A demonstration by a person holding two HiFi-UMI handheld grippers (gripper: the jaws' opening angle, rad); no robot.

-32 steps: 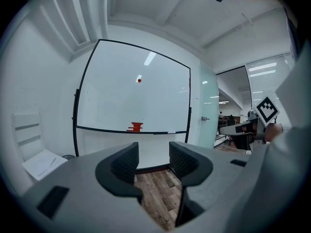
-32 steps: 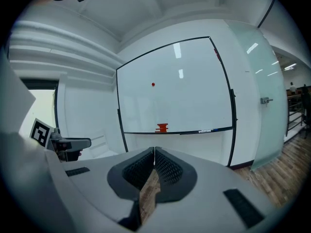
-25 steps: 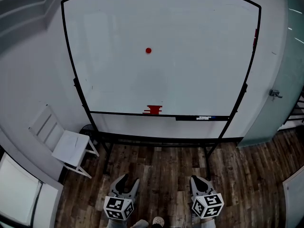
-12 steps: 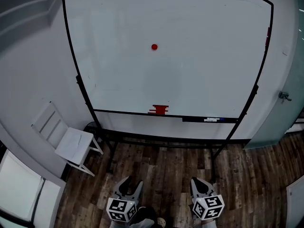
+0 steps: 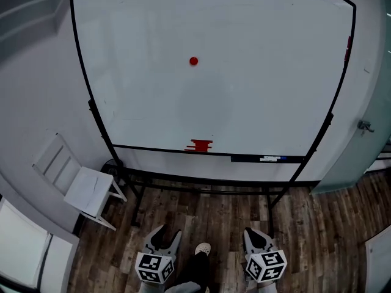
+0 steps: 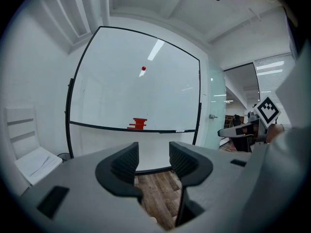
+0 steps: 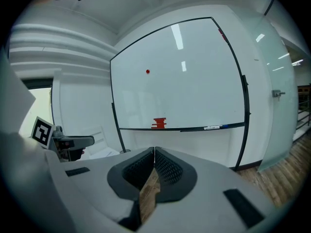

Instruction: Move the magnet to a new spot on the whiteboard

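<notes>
A small round red magnet sticks to the upper middle of the whiteboard, which stands on a black-framed stand. It also shows in the left gripper view as magnet and in the right gripper view as magnet. Both grippers hang low, far short of the board, above the wood floor. My left gripper is open with nothing between its jaws, and floor shows through the gap of the left gripper. My right gripper is shut and empty, the pads of the right gripper meeting.
A red eraser and a marker lie on the board's tray. A white chair stands at the left by the wall. A glass door is at the right. The person's shoe shows between the grippers.
The board has grown a little larger in the head view as the person steps toward it. A shoe has come forward between the grippers. Both jaws stand as before.
</notes>
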